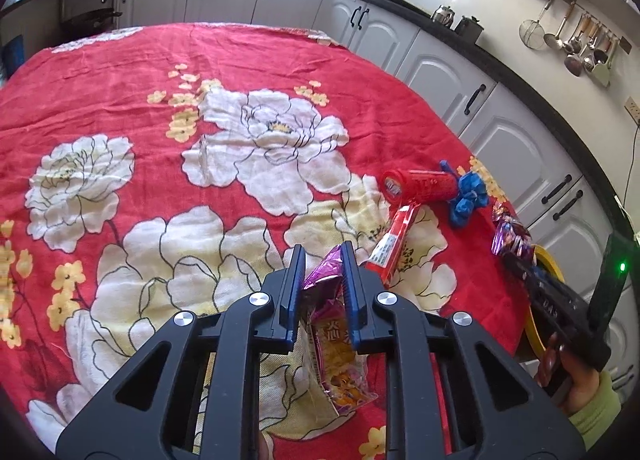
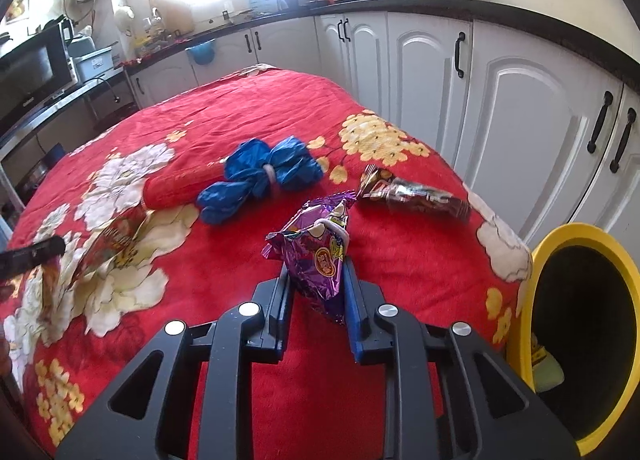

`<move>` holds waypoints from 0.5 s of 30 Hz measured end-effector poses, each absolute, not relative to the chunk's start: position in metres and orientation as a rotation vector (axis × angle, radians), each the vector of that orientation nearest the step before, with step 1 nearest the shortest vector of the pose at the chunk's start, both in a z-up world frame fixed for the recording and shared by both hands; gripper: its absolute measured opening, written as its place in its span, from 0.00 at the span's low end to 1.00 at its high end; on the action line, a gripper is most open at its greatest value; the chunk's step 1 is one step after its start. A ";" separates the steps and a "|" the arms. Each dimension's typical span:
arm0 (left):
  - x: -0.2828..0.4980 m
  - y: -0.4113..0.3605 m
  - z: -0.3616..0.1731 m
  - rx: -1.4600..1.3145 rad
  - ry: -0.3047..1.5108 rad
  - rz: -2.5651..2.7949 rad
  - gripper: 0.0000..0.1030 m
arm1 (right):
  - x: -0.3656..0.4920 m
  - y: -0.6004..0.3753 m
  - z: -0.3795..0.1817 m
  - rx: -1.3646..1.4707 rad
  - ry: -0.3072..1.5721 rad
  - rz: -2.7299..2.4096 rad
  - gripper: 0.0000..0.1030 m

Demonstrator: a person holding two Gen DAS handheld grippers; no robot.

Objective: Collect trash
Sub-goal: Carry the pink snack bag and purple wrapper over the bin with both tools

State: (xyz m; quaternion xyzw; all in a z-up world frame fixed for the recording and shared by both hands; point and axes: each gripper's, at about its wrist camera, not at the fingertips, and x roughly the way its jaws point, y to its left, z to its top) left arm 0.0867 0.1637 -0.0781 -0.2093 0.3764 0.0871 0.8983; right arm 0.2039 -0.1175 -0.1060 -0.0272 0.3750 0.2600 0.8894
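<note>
**Left wrist & right wrist: 2 grippers, each clamped on 1 snack bag**

Left wrist view: black left gripper point(image 1: 322, 256) w/ blue-padded fingers is closed on a crinkly pink-and-orange foil snack bag point(image 1: 340, 360); the bag's pink top sits between the pads, the orange printed part hangs below, over the red floral tablecloth point(image 1: 120, 99). Cloth is soft, woven-looking, w/ big white peonies & small yellow blossoms.

On the cloth, 4 loose pieces of trash:
- 1 red cylindrical snack can point(image 1: 416, 183), lying on its side, round lid facing the camera.
- 1 bundle of crumpled blue plastic bags point(image 1: 468, 195), tied at the middle w/ a pale band, touching the can's far end.
- 1 flat red-and-white plastic wrapper point(image 1: 394, 244), glossy, just beside the can.
- 1 long dark shiny foil wrapper point(image 2: 416, 193), twisted at one end, near the table's right edge.

Right wrist view: black right gripper point(image 2: 316, 272) is shut on 1 purple metallic foil snack bag point(image 2: 320, 256), held upright above the cloth, a white band looped at its top. Beside the table edge, 1 round yellow-rimmed black-lined trash bin point(image 2: 616, 256), tilted mouth toward camera, something pale green inside.
</note>
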 end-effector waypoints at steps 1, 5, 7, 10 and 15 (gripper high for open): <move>0.086 0.163 -0.076 -0.429 0.771 0.178 0.12 | 0.201 -0.118 -0.106 -0.056 0.781 0.545 0.21; 0.084 0.157 -0.067 -0.411 0.749 0.166 0.12 | 0.191 -0.122 -0.105 -0.049 0.783 0.556 0.21; 0.084 0.152 -0.063 -0.399 0.739 0.157 0.12 | 0.186 -0.124 -0.103 -0.045 0.780 0.560 0.21; 0.083 0.144 -0.058 -0.380 0.728 0.140 0.12 | 0.180 -0.126 -0.100 -0.043 0.774 0.568 0.21; 0.082 0.127 -0.050 -0.343 0.712 0.110 0.12 | 0.171 -0.130 -0.092 -0.042 0.753 0.581 0.21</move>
